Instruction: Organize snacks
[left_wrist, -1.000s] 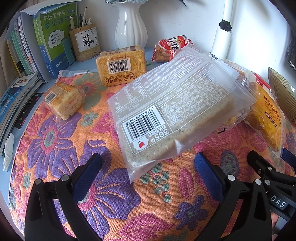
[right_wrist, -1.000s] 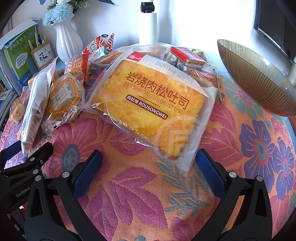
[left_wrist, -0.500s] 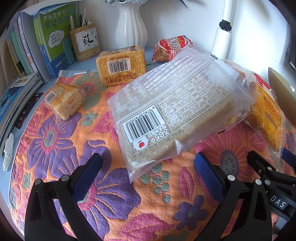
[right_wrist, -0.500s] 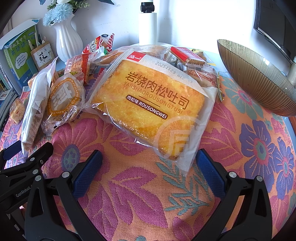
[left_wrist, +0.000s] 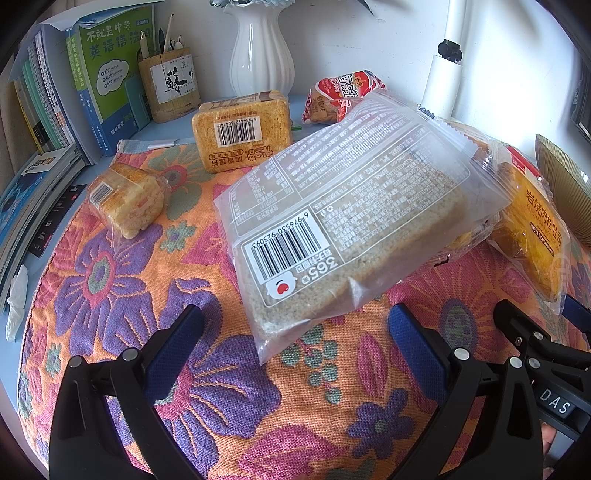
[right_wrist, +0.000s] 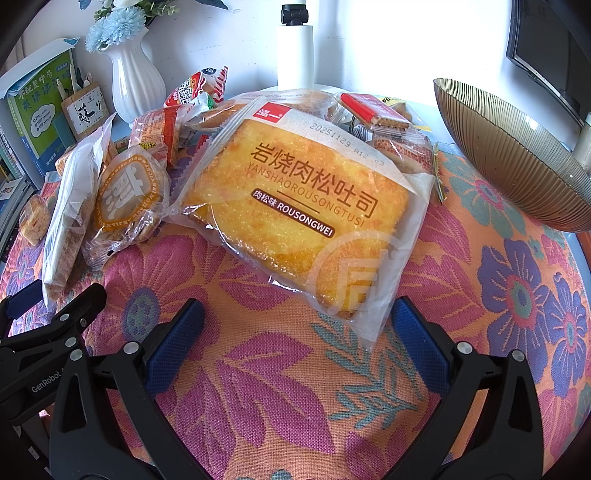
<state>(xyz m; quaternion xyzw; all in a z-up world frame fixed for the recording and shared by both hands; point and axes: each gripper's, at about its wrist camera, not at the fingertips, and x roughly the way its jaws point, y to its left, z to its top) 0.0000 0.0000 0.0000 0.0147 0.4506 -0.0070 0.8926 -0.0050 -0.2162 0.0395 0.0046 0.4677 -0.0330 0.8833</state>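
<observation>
**Two grippers hanging open over the snack pile**

Several packets are lying on the flowered cloth. The meat-floss toast pack is sitting just ahead of the right gripper, whose jaws are standing wide and empty. The brown bread bag is resting label-up, leaning on other packets, before the left gripper, equally spread and holding nothing. A ribbed bowl is waiting at the right.

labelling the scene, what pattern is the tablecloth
A woven floral pattern, purple and pink flowers on orange, on the tablecloth; clearest in the right wrist view.
</observation>
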